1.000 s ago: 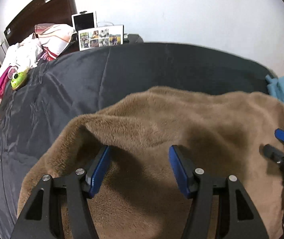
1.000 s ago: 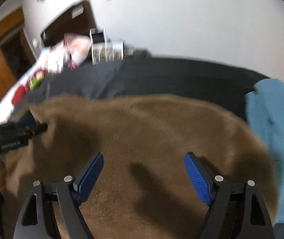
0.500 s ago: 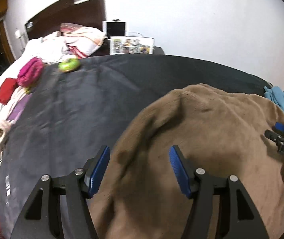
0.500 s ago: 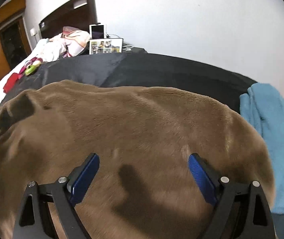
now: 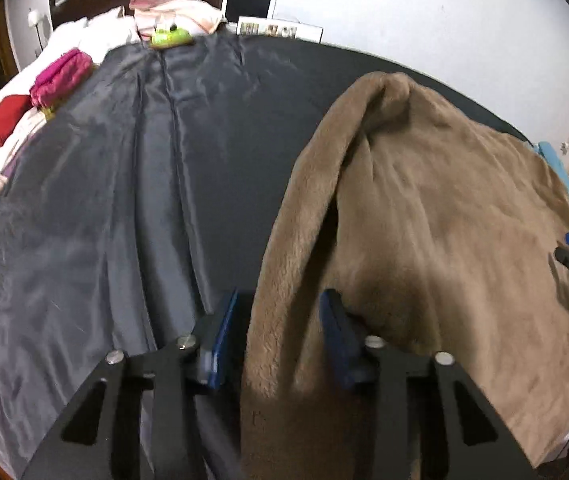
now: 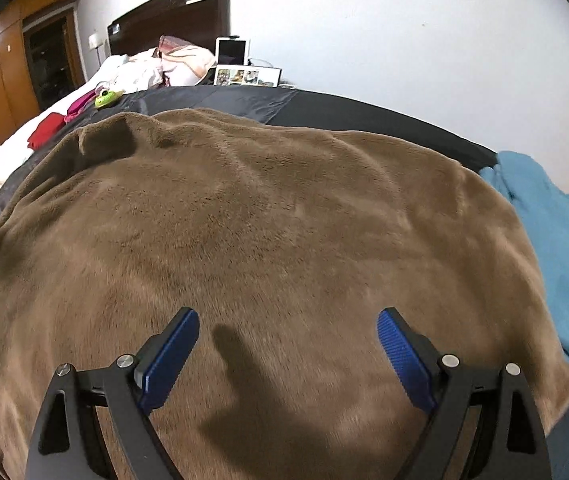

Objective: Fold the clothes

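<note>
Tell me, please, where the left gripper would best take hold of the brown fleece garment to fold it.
Grip the raised left edge of the brown fleece garment, where it stands up as a rolled ridge off the dark bedspread. Come in from the near side along that ridge: the left gripper already straddles it with its jaws apart, so closing there should pinch the ridge. The right gripper hangs open over flat pile.

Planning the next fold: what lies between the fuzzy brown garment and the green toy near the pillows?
Only bare dark grey bedsheet between the fuzzy brown garment and green toy, per the left wrist view.
</note>
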{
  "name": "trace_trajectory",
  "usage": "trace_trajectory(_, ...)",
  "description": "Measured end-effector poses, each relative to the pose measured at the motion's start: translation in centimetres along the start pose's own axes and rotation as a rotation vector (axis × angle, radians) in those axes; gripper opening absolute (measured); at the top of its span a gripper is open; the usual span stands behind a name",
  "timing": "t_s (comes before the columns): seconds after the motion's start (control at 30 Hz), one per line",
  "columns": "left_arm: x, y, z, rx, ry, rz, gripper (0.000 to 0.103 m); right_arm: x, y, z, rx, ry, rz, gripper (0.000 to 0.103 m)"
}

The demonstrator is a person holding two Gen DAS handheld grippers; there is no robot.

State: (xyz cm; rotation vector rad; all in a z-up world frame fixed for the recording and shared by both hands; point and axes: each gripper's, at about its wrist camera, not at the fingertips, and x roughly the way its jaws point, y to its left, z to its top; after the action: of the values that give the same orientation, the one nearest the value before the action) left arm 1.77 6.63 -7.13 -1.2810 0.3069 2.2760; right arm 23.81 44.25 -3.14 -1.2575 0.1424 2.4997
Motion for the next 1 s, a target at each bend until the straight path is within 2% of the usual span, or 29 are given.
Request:
trace_trajectory(0.03,0.1,-0.1,-0.2,0.000,0.001,-0.003,0.027,-0.2,-0.2,-0.2,0.007,-0.002,0.001,0.093)
trace_trajectory(0.07,0.2,-0.2,-0.4,0.000,0.002,-0.006,0.011,-0.3,-0.4,-0.4,0.015,-0.005,0.001,0.093)
trace_trajectory(0.2,0.4,-0.2,-0.8,0.003,-0.003,-0.003,0.007,-1.2,-1.1,-1.5,0.050,-0.009,0.002,0.093)
trace_trajectory(0.27,-0.5,0.5,0.2,0.017,-0.038,0.062,0.007,-1.9,-1.3,-2.1,0.073,-0.022,0.007,0.092)
trace_trajectory(0.43,-4.3,1.9,4.3,0.092,-0.193,0.312,0.006,-4.9,-2.6,-3.9,0.133,-0.091,0.019,0.093)
trace_trajectory(0.57,-5.5,4.1,7.7,0.065,-0.234,0.424,0.006,-8.5,-4.7,-5.9,0.183,-0.167,0.049,0.093)
trace_trajectory(0.63,-5.2,5.2,8.7,0.061,-0.228,0.489,0.007,-10.2,-5.8,-6.9,0.207,-0.201,0.058,0.093)
trace_trajectory(0.73,-2.7,6.2,9.2,0.108,-0.142,0.575,0.009,-11.9,-8.4,-9.7,0.248,-0.197,0.011,0.093)
trace_trajectory(0.83,-0.4,7.4,9.2,0.100,-0.047,0.565,0.011,-12.1,-11.6,-12.8,0.316,-0.140,-0.070,0.093)
trace_trajectory(0.93,0.9,8.3,8.5,0.090,0.000,0.579,0.024,-12.0,-13.2,-14.7,0.346,-0.111,-0.120,0.093)
trace_trajectory(1.0,1.4,9.0,8.2,0.092,0.035,0.564,0.041,-11.8,-13.1,-15.1,0.339,-0.109,-0.133,0.093)
